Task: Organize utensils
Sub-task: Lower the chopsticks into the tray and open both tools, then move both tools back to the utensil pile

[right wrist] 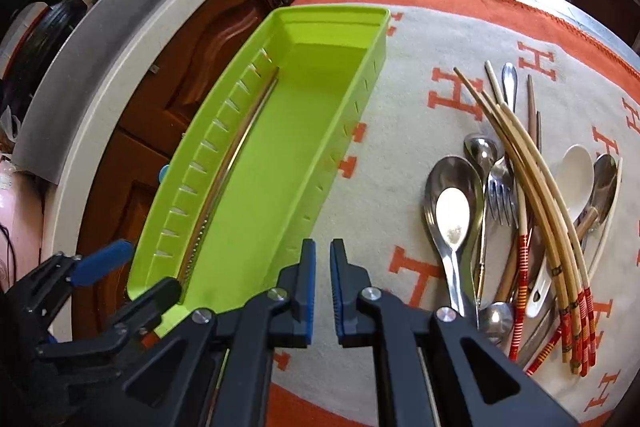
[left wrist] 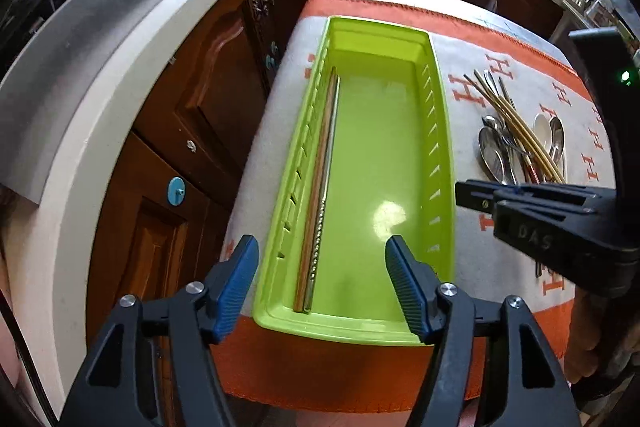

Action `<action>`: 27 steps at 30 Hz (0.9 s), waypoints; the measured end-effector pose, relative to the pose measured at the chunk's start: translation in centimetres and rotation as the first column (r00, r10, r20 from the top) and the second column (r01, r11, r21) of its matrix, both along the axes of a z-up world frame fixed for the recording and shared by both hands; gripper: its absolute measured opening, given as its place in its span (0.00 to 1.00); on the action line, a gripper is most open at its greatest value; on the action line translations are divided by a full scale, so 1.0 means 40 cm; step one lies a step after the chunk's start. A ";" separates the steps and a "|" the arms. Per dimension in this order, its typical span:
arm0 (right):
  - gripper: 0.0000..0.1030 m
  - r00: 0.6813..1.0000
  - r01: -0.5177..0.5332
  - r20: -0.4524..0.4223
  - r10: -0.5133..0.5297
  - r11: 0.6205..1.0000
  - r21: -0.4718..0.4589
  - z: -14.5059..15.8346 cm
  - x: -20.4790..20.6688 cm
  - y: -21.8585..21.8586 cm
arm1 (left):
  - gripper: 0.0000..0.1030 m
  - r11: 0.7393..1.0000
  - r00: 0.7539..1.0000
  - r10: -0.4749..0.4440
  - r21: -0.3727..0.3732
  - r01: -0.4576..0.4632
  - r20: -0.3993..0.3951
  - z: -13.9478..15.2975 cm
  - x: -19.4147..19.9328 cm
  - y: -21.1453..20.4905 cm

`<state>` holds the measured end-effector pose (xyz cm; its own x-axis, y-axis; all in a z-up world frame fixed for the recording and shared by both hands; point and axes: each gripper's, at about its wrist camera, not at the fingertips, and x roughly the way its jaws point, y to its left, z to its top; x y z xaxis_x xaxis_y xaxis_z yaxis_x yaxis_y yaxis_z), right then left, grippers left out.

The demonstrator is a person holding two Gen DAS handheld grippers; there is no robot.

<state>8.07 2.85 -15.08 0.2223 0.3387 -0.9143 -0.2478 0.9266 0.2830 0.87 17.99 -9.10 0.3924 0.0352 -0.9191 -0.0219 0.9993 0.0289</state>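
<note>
Left wrist view: the left gripper point(left wrist: 322, 281) hangs with jaws apart and empty over the near end of the green tray point(left wrist: 440, 155), where two chopsticks point(left wrist: 320, 195), apparently one metal, lie along its left wall.

Right wrist view: the right gripper point(right wrist: 323, 289), pads nearly together and empty, sits over the cloth point(right wrist: 380, 155) between tray and the utensil pile point(right wrist: 520, 219).

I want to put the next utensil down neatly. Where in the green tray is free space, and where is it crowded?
The green tray floor is bare from the two chopsticks along its left wall across to its right wall. The cloth strip between tray and utensil pile is also bare. The pile itself is crowded.
</note>
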 end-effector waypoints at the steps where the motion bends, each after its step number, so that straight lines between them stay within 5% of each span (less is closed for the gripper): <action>1: 0.07 1.000 0.000 -0.011 0.000 1.000 -0.003 -0.008 -0.001 0.002 | 0.64 1.000 1.000 0.007 0.008 -0.007 0.015 0.013 -0.005 -0.001; 11: 0.00 0.995 -0.011 -0.094 0.013 1.000 0.027 -0.045 -0.065 0.032 | 0.65 0.999 0.998 0.030 0.037 -0.032 0.058 0.035 -0.004 -0.002; 18: 0.00 1.000 -0.005 -0.024 0.006 0.999 0.035 0.003 -0.107 -0.008 | 0.65 0.998 0.995 0.059 -0.012 -0.058 0.074 0.032 -0.014 0.001; 21: 0.00 1.000 0.013 0.012 -0.014 0.998 0.059 0.046 -0.118 -0.052 | 0.75 0.998 0.993 0.060 -0.025 -0.057 0.107 0.051 -0.022 -0.002; 27: 0.00 0.992 0.059 0.105 -0.068 0.994 0.091 0.126 -0.138 -0.153 | 0.77 0.999 0.986 0.049 -0.023 -0.046 0.156 0.082 -0.017 -0.023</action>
<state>2.55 -3.26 -10.06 0.3419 0.3981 -0.8512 -0.2225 0.9144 0.3383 0.20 17.05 -5.84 0.5300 0.0398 -0.8470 -0.0721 0.9974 0.0018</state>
